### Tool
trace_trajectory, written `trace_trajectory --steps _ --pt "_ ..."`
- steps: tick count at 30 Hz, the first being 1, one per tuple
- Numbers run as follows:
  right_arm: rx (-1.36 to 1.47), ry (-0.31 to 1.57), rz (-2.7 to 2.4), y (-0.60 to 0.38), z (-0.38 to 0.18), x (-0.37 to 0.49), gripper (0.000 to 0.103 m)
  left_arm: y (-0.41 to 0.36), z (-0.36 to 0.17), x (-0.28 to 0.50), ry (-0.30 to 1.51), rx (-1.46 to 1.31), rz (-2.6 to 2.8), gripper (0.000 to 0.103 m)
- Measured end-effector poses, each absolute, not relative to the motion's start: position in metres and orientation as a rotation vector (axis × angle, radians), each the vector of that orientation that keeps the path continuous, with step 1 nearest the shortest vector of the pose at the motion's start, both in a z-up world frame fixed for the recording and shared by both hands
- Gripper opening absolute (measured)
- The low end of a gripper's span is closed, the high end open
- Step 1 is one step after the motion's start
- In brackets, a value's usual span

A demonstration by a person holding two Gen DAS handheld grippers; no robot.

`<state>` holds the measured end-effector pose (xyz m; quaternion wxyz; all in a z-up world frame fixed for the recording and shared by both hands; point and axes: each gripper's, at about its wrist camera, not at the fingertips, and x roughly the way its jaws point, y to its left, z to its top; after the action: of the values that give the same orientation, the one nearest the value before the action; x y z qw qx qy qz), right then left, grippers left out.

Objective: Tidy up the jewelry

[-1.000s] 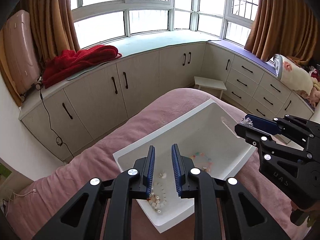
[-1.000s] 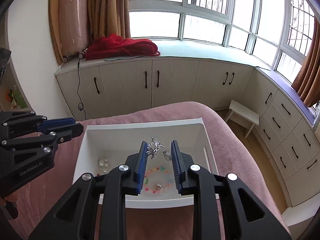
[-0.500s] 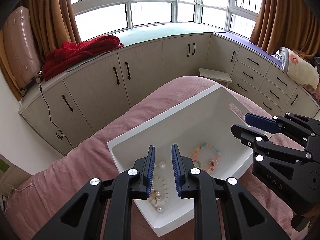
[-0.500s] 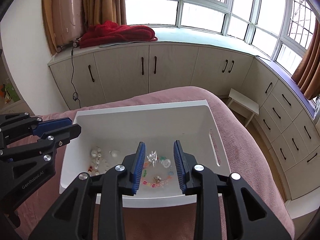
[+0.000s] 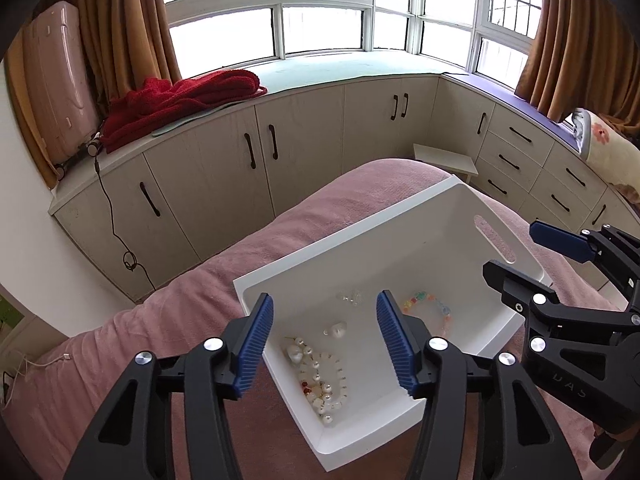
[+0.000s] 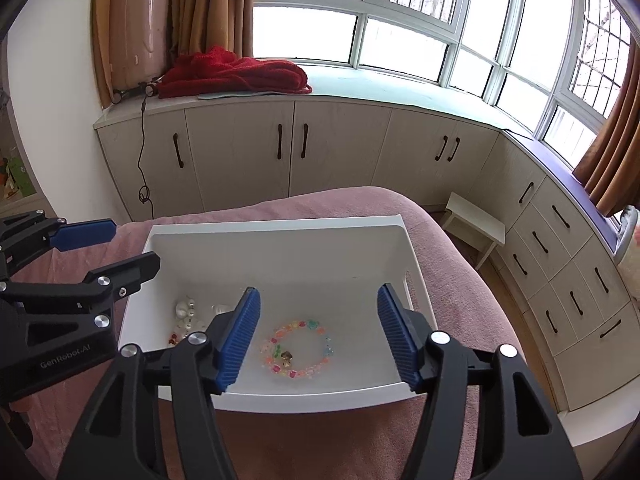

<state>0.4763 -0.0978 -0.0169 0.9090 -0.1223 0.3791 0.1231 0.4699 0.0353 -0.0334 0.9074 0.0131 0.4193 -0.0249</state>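
Left gripper: the black two-finger left gripper with blue ribbed pads (image 5: 325, 342) has its jaws spread wide and holds nothing; it hovers over the near left corner of the bin.
Right gripper: the black two-finger right gripper with blue ribbed pads (image 6: 318, 338) is likewise wide apart and empty, above the bin's near edge.
Bin: the white rectangular plastic bin (image 6: 276, 226) sits on the pink plush bedspread (image 6: 460, 292), with a slot handle in its right wall.
Pearl piece: the white pearl bead string with a few red beads (image 5: 318, 380) lies on the bin floor at the near left, under the left gripper.
Bracelet: the multicoloured translucent bead bracelet with a small brown charm (image 6: 298, 348) lies in a ring on the bin floor, right of the pearls, between the right gripper's fingers as seen from its camera.
Small pieces: a small clear crystal piece (image 5: 351, 297) lies further in, apart from the pearls; a small white heart-shaped piece (image 5: 337, 329) lies just beside the pearls.
Background: cream cabinets (image 6: 240, 152) under a bay window, a red blanket (image 6: 236, 74) on the sill.
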Motion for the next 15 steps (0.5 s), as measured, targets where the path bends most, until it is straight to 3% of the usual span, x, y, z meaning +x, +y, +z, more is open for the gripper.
trace_trajectory --steps 11,15 --pt "-0.252 0.748 0.236 -0.103 0.001 0.454 0.09 0.035 -0.02 0.454 0.833 0.06 -0.018 0.078" --pt "-0.229 0.744 0.237 -0.106 0.004 0.444 0.092 0.038 -0.015 0.445 0.812 0.031 -0.02 0.08"
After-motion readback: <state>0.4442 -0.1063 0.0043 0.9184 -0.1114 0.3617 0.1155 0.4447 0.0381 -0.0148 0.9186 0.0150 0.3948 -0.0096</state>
